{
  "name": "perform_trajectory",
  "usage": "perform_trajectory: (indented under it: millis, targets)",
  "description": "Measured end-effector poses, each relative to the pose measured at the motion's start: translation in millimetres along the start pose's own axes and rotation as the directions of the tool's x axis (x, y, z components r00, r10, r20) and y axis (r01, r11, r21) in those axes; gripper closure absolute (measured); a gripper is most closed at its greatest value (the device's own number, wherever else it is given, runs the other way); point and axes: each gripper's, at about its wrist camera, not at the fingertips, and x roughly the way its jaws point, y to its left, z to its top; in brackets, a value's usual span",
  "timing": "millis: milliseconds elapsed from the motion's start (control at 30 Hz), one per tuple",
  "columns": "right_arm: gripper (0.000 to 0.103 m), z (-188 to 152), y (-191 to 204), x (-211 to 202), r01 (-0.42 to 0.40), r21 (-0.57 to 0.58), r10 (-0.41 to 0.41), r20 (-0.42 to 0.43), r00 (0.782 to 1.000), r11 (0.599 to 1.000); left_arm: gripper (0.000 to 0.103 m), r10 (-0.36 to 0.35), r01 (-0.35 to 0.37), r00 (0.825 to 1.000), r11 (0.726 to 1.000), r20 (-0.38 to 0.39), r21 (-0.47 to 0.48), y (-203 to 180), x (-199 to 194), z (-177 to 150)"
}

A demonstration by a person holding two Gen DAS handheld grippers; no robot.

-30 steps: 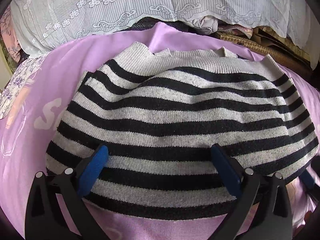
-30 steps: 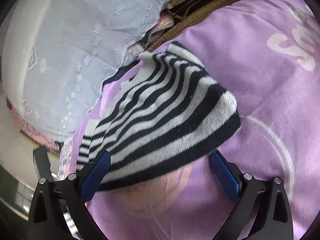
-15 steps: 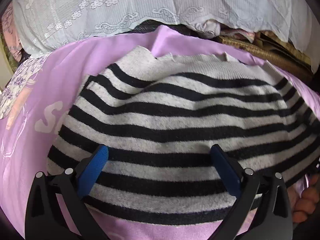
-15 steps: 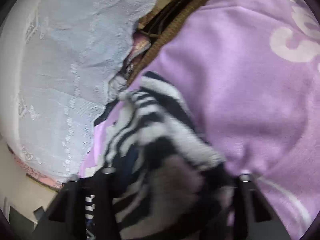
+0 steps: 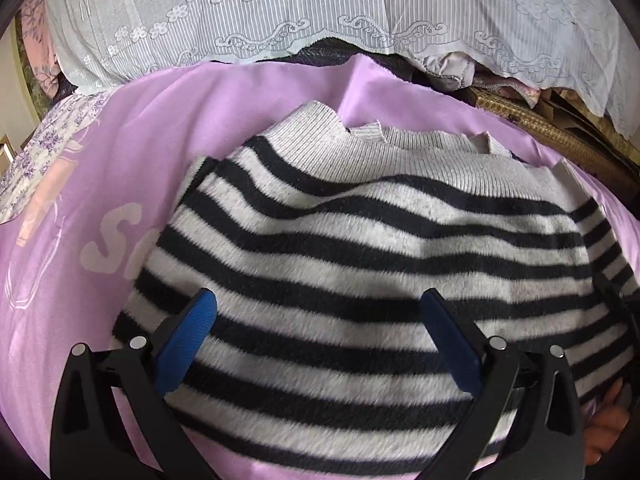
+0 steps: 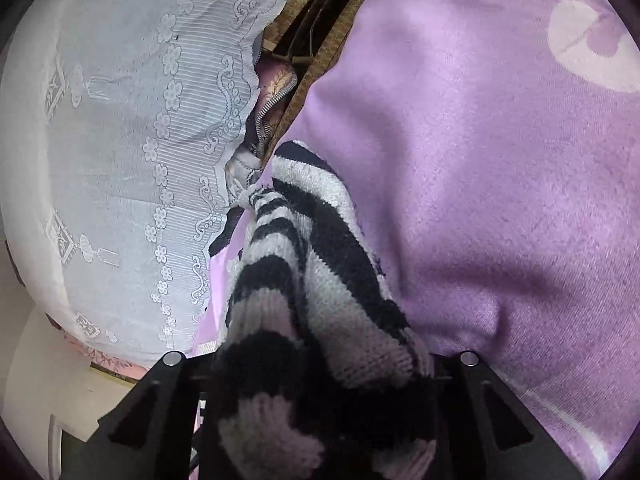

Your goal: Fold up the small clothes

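A grey and black striped sweater [image 5: 360,240] lies spread on the purple blanket [image 5: 120,168], its neck toward the far side. My left gripper [image 5: 320,320] hovers over the sweater's near part, jaws wide open, the blue pads [image 5: 188,332] apart with nothing pinched. In the right wrist view my right gripper [image 6: 320,380] is shut on a bunched fold of the sweater [image 6: 304,280], which hides its pads. The gathered fabric runs away from the jaws toward the blanket's edge.
A white lace cover [image 5: 320,12] hangs along the far side, with a woven mat [image 5: 540,128] and bundled cloth beneath it. A floral fabric [image 5: 44,148] lies at the left. A person's hand [image 5: 604,420] shows at the lower right edge. The purple blanket [image 6: 500,180] stretches right.
The right gripper went from wide open around the sweater's edge to shut on it, bunching the fabric. A hand came into the left wrist view's lower right. The left gripper stayed open.
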Motion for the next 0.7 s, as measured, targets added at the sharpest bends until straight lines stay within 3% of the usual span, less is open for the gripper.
perform_trajectory:
  millis: [133, 267, 400, 500, 633, 700]
  targets:
    - [0.08, 0, 1, 0, 0.02, -0.01, -0.02, -0.002, 1.0, 1.0, 0.004, 0.043, -0.043, 0.999, 0.999, -0.009, 0.021, -14, 18, 2]
    - [0.082, 0, 3, -1, 0.039, -0.026, -0.039, 0.002, 0.999, 0.999, 0.004, 0.07, -0.072, 0.997, 0.996, 0.03, 0.052, -19, 21, -5]
    - [0.081, -1, 5, 0, 0.055, -0.051, -0.055, -0.001, 0.998, 0.997, 0.005, 0.039, -0.041, 0.998, 0.998, 0.042, 0.046, -15, 10, -9]
    - [0.081, -1, 5, 1, 0.054, -0.051, -0.054, -0.004, 0.999, 0.997, 0.005, -0.011, 0.006, 0.999, 0.995, 0.05, 0.101, -25, 0, -17]
    - [0.08, 0, 5, 2, 0.048, -0.054, -0.049, -0.013, 0.999, 0.997, 0.004, 0.073, -0.087, 0.994, 0.981, 0.084, 0.175, -43, 0, -25]
    - [0.081, -1, 5, 1, 0.048, -0.055, -0.049, -0.013, 0.999, 0.997, 0.004, 0.073, -0.087, 0.994, 0.981, 0.086, 0.174, -42, -1, -25]
